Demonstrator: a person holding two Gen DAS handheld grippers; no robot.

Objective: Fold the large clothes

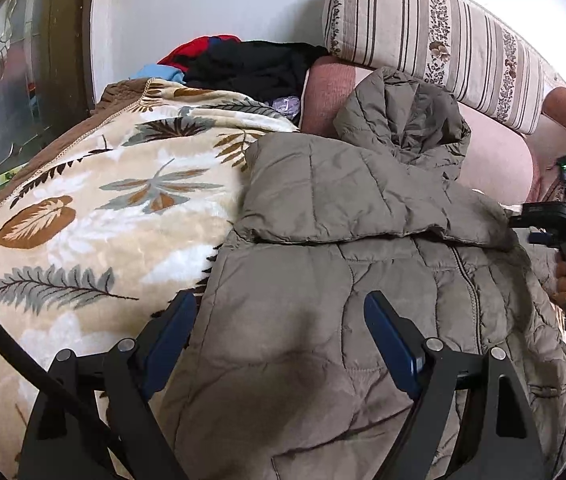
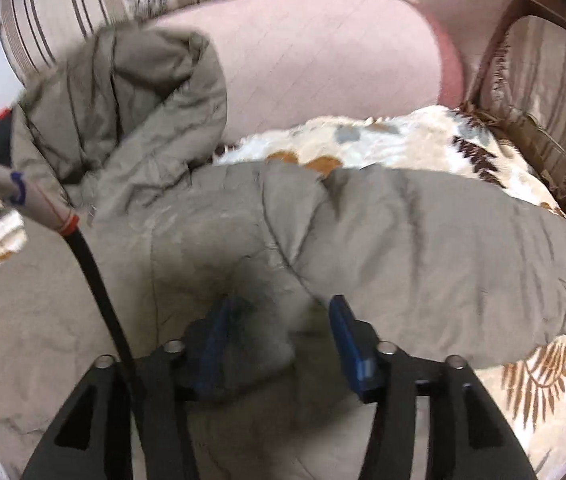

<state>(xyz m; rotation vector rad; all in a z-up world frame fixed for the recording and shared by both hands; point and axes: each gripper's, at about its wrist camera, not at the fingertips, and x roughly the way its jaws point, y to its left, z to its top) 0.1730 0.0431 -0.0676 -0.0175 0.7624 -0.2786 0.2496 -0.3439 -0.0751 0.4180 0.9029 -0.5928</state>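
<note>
A grey-brown quilted hooded jacket [image 1: 323,288] lies on a leaf-patterned blanket [image 1: 83,208], its left sleeve folded across the chest and its hood [image 1: 403,120] toward the sofa back. My left gripper [image 1: 279,312] is open just above the jacket's lower body, holding nothing. My right gripper [image 2: 279,316] hovers over the jacket [image 2: 403,248] with its jaws apart; a dark bunch of fabric or shadow lies between its blue fingers [image 2: 347,332], and the view is blurred. The right gripper's body also shows in the left wrist view [image 1: 563,220].
A striped cushion [image 1: 435,36] and a pink sofa seat [image 1: 495,152] lie behind the jacket. A pile of black, red and blue clothes [image 1: 243,64] sits at the back left. A wooden chair with a striped cushion [image 2: 543,88] stands at the right.
</note>
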